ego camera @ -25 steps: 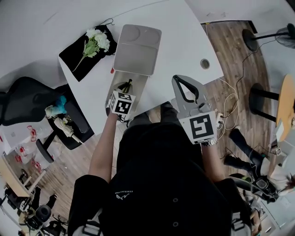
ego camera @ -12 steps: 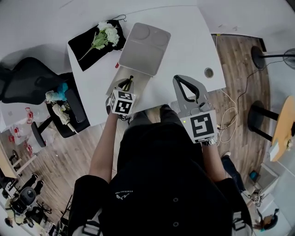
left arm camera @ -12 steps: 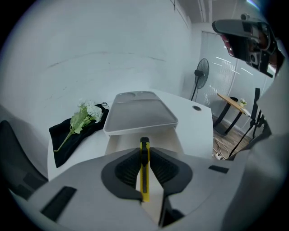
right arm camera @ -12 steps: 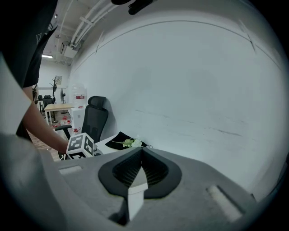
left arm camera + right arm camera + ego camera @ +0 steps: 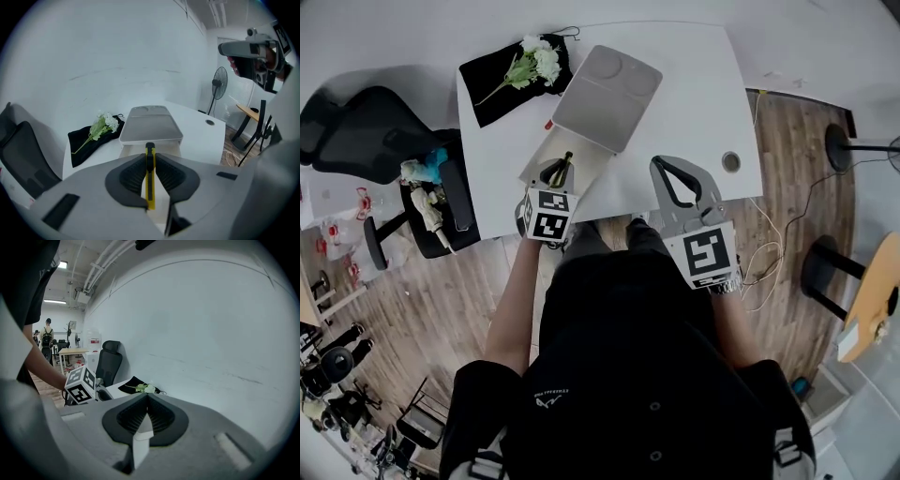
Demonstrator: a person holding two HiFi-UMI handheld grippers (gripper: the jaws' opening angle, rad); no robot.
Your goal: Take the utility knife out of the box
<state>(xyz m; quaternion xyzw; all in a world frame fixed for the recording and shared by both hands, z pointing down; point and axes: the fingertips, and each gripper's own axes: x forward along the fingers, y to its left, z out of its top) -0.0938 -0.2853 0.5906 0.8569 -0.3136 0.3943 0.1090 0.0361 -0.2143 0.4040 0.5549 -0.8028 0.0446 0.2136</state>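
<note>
While the yellow utility knife (image 5: 150,193) is being clamped edgewise in the left tongs (image 5: 149,161) over the open box (image 5: 577,159) on the desk (image 5: 694,103), the right tongs (image 5: 146,401) are being carried closed on nothing; light, stiff and smooth, the knife is judged best gripped mid-handle.

1 utility knife (image 5: 149,174), 1 box (image 5: 607,86), 2 tools (image 5: 556,176) (image 5: 673,169), 1 flower bunch (image 5: 534,64), 1 blk cloth (image 5: 487,82), 1 desk (image 5: 698,103)

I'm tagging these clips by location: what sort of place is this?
Probably an open-plan office or lab workspace: a black swivel office chair near the white table, a black pedestal fan on wood-look flooring, and another desk with people standing far behind.
</note>
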